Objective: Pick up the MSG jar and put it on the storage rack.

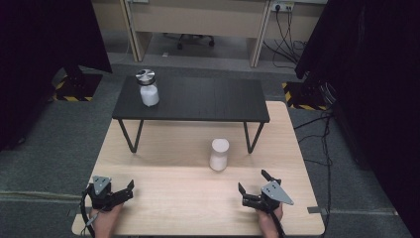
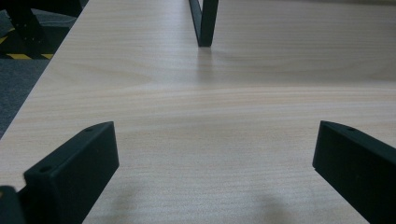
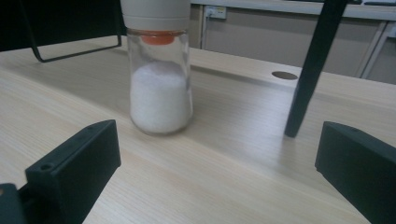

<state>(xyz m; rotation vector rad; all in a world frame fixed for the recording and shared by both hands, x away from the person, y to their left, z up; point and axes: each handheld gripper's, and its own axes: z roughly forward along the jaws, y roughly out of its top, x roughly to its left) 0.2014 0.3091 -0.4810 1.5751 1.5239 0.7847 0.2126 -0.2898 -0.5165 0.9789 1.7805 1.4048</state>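
Observation:
A glass shaker with a white cap [image 1: 219,154] stands upright on the light wooden table [image 1: 163,148], in front of the small black bench; it holds white powder [image 3: 160,98]. A second jar with a silver lid [image 1: 147,88] stands on the bench's left end. My right gripper [image 1: 252,182] rests open near the table's front right, apart from the white-capped shaker, which stands ahead of its jaws in the right gripper view [image 3: 217,154]. My left gripper [image 1: 130,187] lies open at the front left, nothing between its jaws [image 2: 215,154].
A low black bench [image 1: 208,99] on thin metal legs [image 2: 203,21] spans the far half of the table. Grey carpet surrounds the table, with black curtains at both sides and cables on the floor at right [image 1: 317,144].

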